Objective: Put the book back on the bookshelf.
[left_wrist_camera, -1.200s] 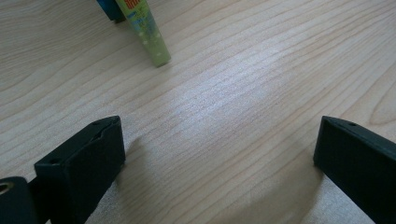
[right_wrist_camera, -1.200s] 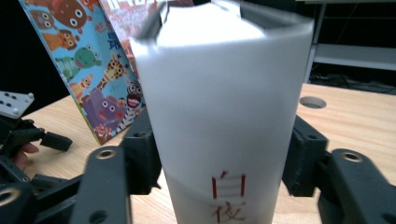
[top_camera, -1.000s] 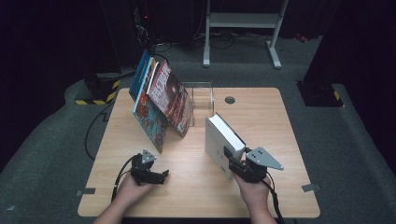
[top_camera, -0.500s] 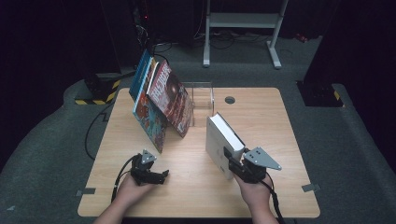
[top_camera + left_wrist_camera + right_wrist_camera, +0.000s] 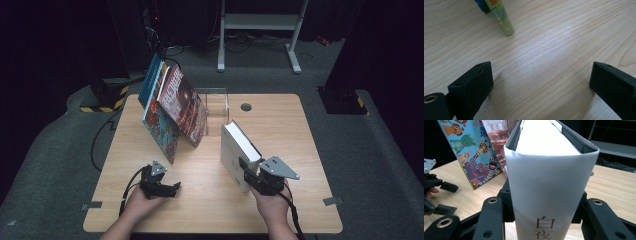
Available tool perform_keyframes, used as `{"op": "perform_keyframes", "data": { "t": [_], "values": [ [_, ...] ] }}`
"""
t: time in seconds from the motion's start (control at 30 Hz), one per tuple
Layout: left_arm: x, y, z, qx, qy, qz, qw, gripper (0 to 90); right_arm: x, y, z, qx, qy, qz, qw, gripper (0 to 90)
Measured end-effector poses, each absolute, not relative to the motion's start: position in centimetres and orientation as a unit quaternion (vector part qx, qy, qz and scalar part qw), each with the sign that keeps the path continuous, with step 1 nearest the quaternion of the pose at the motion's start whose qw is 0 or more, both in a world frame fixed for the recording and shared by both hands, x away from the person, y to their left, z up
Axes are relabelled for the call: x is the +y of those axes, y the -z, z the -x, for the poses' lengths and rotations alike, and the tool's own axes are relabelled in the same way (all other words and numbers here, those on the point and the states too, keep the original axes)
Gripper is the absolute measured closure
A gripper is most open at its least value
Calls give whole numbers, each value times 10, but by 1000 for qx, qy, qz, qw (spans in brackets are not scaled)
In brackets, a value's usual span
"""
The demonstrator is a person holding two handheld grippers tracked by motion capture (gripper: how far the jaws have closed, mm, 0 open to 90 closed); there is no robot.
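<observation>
A thick white book stands upright on the wooden table, its spine with red characters facing me. My right gripper is shut on the lower spine end, one black jaw pressing each cover. My left gripper rests on the table at the front left, held in a hand. Its jaws stand wide open over bare wood, pointing towards the right.
Several colourful books lean in a row at the table's back left, a cartoon-animal cover in front. A clear stand sits behind them, near a cable hole. A green book corner touches the wood.
</observation>
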State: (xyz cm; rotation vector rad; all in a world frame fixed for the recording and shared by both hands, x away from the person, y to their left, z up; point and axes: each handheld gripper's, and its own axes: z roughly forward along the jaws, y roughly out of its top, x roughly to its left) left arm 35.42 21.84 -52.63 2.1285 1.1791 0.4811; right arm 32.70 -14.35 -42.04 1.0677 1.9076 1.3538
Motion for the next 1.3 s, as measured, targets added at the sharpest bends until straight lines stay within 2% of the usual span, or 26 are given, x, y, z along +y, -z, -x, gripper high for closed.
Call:
{"op": "perform_keyframes", "data": {
  "t": [0.93, 1.3],
  "values": [
    [219, 526, -354, 449, -185, -811, 325, 54, -132, 388, -343, 718, -500, -397, 279, 545],
    [219, 526, -355, 449, -185, -812, 326, 54, -127, 386, -353, 715, -501, -404, 274, 545]
  ]
}}
